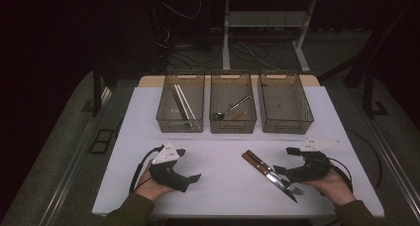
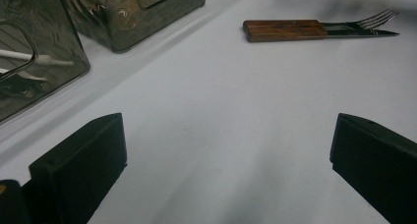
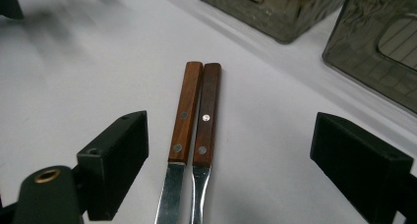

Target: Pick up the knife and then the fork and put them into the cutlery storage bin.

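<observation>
The knife [image 3: 183,135] and fork [image 3: 205,135] are lying side by side near the table's right front, handles pointing far-left, straight between the right gripper [image 3: 228,160]'s spread jaws; the left gripper [image 1: 190,164] is idling agape, farther away.

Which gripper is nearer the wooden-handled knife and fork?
Right. The right gripper sits at their blade ends, open around them; the left gripper rests well off to their left.

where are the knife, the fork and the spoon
knife [image 3: 185,113]: right gripper view, on its lighter wooden handle.
fork [image 3: 207,116]: right gripper view, on its darker wooden handle.
spoon [image 1: 218,115]: high view, on its bowl, inside the middle bin.
</observation>
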Motion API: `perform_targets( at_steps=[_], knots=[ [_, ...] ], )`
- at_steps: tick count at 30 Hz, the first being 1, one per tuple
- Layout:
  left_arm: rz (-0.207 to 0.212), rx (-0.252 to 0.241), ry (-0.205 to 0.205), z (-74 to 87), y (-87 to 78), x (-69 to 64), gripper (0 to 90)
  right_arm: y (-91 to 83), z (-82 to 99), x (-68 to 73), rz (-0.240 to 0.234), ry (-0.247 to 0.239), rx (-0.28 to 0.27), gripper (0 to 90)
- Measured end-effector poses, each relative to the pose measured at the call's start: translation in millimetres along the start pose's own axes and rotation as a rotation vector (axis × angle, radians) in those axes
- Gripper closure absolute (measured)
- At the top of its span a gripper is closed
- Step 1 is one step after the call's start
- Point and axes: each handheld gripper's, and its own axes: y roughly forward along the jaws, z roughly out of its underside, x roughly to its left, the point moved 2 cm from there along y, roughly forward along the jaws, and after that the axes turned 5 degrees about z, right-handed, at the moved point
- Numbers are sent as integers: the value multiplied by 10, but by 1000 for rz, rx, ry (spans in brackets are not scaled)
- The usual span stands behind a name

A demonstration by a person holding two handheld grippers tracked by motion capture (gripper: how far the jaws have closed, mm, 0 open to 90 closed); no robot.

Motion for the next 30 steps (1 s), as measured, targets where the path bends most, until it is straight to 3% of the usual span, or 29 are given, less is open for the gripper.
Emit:
perform_targets(
  at_steps=[4,11,16,30],
  knots=[
    [6,2,-4,0,8,-3,0,50,-85,25,1,13,51,230],
    [7,4,-11,0,15,-6,0,163,-191,76,-9,-20,106,437],
    [12,6,-10,0,20,-14,3,280,-223,105,-13,-26,178,558],
    [20,15,-9,1,29,-24,3,422,-146,132,1,-32,319,686]
  ],
)
